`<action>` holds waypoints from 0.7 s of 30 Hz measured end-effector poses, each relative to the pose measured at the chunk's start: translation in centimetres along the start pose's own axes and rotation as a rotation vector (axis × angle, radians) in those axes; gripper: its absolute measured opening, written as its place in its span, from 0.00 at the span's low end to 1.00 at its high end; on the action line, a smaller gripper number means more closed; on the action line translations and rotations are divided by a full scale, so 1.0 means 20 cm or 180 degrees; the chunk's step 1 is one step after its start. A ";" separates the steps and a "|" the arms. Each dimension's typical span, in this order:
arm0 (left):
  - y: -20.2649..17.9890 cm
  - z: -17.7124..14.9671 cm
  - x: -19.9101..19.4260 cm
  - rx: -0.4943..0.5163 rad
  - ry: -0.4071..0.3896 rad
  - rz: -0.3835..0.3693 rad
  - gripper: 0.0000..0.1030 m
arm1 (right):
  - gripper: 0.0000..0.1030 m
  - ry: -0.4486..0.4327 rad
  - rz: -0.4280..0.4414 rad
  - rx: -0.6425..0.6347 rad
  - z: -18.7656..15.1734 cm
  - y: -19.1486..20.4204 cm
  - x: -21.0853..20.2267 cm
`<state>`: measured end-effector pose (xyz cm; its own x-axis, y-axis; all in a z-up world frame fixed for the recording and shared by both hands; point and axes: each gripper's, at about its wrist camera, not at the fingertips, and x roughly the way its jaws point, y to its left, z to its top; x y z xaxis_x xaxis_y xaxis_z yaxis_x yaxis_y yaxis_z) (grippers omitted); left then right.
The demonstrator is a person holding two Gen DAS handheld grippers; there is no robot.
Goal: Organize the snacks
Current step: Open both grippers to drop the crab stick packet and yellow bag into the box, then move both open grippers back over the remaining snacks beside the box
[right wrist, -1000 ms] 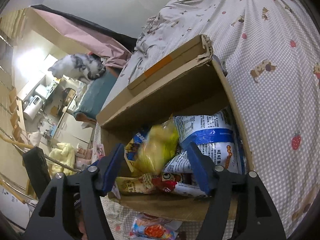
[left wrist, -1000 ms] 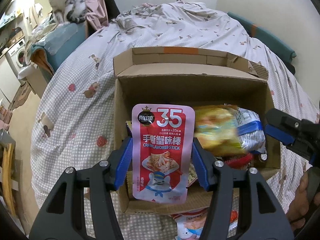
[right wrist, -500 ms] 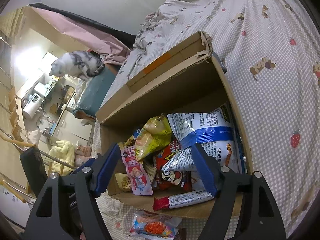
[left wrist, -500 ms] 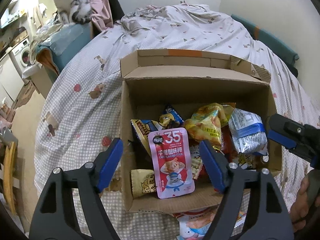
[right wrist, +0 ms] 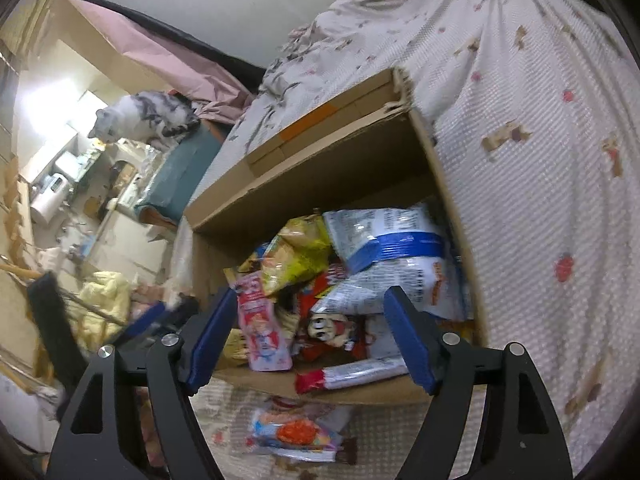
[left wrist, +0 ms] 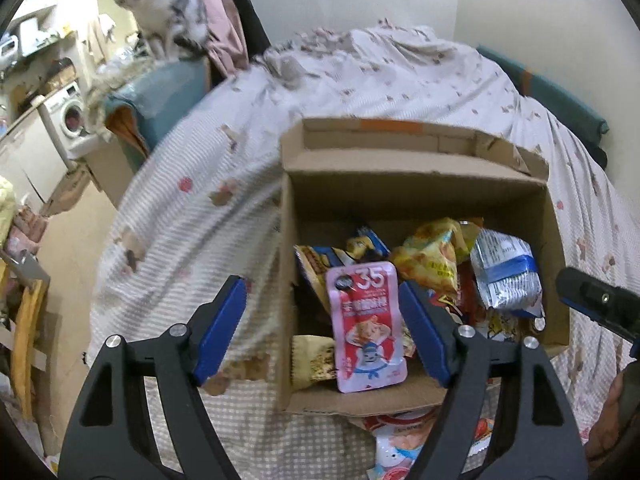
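Observation:
An open cardboard box (left wrist: pixel 416 184) sits on the bed and holds several snack packets. A pink crab-stick pouch (left wrist: pixel 366 326) leans against the box's near wall; it also shows in the right wrist view (right wrist: pixel 262 326). My left gripper (left wrist: pixel 322 330) is open and empty, above the box's near-left corner. My right gripper (right wrist: pixel 310 338) is open and empty over the box's (right wrist: pixel 332 160) near edge. A yellow bag (left wrist: pixel 434 258) and a blue-and-white bag (right wrist: pixel 394 256) lie in the box. A red-ended stick packet (right wrist: pixel 352 374) rests on the near wall.
More snack packets lie on the checked bedspread in front of the box (right wrist: pixel 294 432) (left wrist: pixel 404 444). A cat (left wrist: pixel 168 4) sits on a teal seat (left wrist: pixel 168 92) at the far left. The floor drops off to the left of the bed.
My left gripper has let go of the pink pouch, which dropped into the box, then opened wide and drawn back to the left. The right gripper drew back slightly.

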<state>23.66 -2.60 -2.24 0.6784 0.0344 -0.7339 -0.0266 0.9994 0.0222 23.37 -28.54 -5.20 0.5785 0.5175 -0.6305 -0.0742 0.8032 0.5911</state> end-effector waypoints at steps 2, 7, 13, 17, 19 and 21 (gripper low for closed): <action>0.02 -0.01 -0.03 -0.0024 -0.0026 -0.0030 0.73 | 0.76 0.0039 0.0003 0.0002 -0.01 0.00 -0.02; 0.06 -0.04 -0.10 -0.0054 -0.0017 -0.0022 0.73 | 0.76 -0.0029 -0.0079 -0.0084 -0.06 0.01 -0.12; 0.11 -0.16 -0.16 -0.0180 0.0136 -0.0050 0.73 | 0.76 -0.0008 -0.0164 -0.0055 -0.14 0.00 -0.20; 0.10 -0.21 -0.20 -0.0168 0.0172 -0.0059 0.74 | 0.76 0.0055 -0.0146 0.0009 -0.20 0.00 -0.22; 0.10 -0.23 -0.21 -0.0151 0.0173 -0.0061 0.74 | 0.76 0.0116 -0.0164 0.0026 -0.23 -0.01 -0.22; 0.10 -0.25 -0.22 -0.0134 0.0198 -0.0077 0.74 | 0.76 0.0178 -0.0177 0.0039 -0.27 -0.01 -0.22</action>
<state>16.88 -0.78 -2.38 0.6323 0.0084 -0.7747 -0.0425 0.9988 -0.0238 16.54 -29.38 -5.25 0.5351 0.4881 -0.6895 -0.0332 0.8277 0.5602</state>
